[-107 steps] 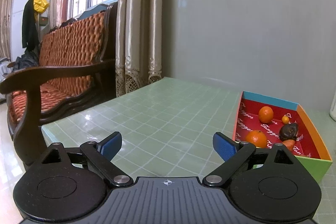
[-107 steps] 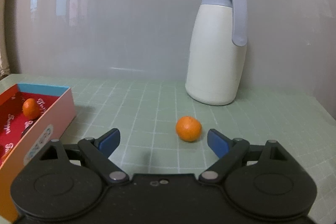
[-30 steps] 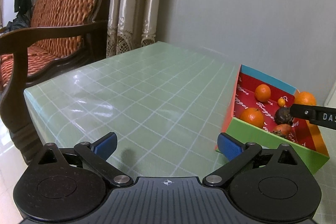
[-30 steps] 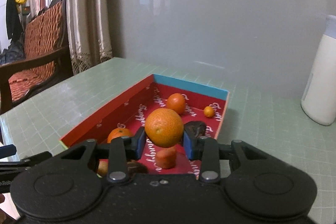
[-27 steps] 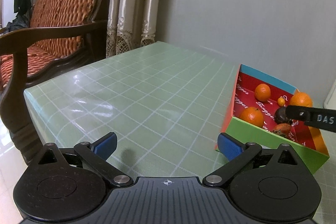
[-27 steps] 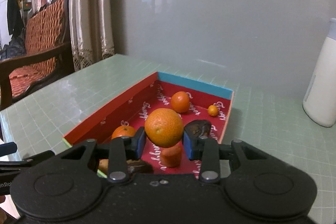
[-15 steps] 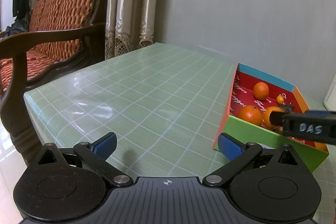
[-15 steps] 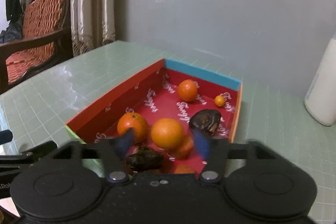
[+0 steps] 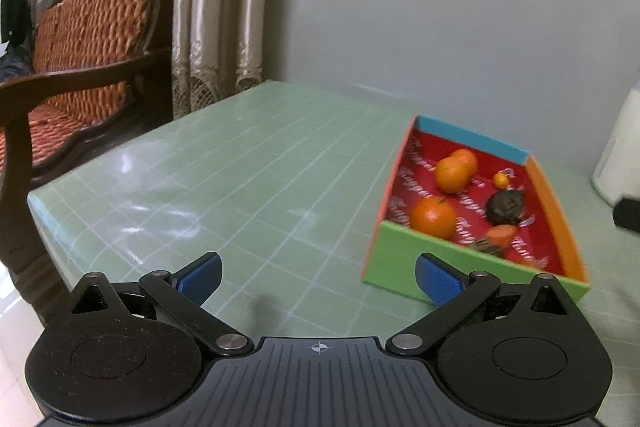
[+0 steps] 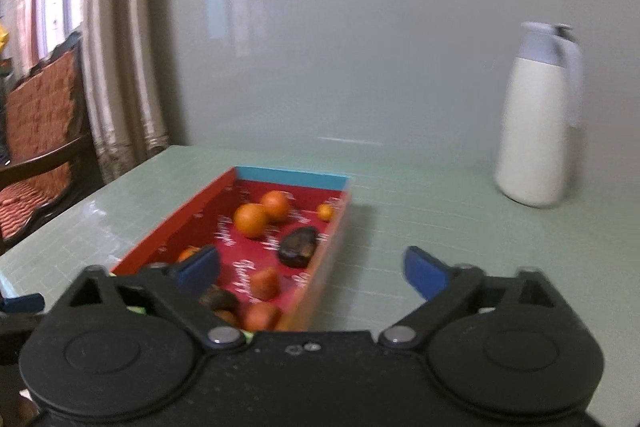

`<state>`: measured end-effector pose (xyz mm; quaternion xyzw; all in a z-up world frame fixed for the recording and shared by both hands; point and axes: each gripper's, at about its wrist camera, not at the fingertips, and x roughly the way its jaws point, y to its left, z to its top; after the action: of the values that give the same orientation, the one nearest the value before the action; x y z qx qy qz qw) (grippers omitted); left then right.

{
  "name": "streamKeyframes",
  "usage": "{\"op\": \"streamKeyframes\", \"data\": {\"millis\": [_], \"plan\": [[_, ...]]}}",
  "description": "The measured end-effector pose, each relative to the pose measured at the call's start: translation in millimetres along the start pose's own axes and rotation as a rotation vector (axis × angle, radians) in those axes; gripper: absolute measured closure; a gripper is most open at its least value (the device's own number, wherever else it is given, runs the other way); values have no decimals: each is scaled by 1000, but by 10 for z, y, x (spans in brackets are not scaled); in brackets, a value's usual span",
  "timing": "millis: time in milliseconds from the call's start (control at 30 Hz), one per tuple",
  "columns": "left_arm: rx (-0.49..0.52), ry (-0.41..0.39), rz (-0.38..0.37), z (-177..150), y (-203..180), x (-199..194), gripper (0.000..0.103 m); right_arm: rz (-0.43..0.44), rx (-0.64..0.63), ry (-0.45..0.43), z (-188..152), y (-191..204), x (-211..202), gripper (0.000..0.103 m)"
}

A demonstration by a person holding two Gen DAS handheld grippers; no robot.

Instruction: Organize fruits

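Note:
A colourful box [image 9: 408,267] with a red inside sits on the green tiled table [image 9: 256,179]. It holds several fruits: two oranges touching at the back [image 9: 452,173], one orange near the front [image 9: 434,217], a tiny orange [image 9: 501,180] and a dark fruit [image 9: 505,206]. The box also shows in the right wrist view [image 10: 288,175] with the oranges [image 10: 251,219] inside. My left gripper [image 9: 318,277] is open and empty, left of the box. My right gripper [image 10: 312,269] is open and empty, above the box's near right edge.
A white thermos jug [image 10: 538,123] stands at the back right near the grey wall. A wooden sofa with orange cushions [image 9: 76,39] and curtains [image 9: 216,7] stand left of the table. The table's left edge [image 9: 44,199] is near.
My right gripper opened and dropped the orange into the box, where it lies beside the back orange. The right gripper then pulled up and back to the right. The left gripper barely moved.

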<state>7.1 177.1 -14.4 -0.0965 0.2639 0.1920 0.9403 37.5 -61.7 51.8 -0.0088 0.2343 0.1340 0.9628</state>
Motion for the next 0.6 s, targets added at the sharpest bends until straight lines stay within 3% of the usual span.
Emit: {"op": "streamKeyframes", "data": {"millis": [200, 600], "plan": [[89, -43, -45, 110, -299, -344, 0, -71, 26, -12, -104, -148, -312, 0], [146, -87, -109, 85, -588, -861, 0, -163, 28, -39, -234, -271, -719, 0]]}}
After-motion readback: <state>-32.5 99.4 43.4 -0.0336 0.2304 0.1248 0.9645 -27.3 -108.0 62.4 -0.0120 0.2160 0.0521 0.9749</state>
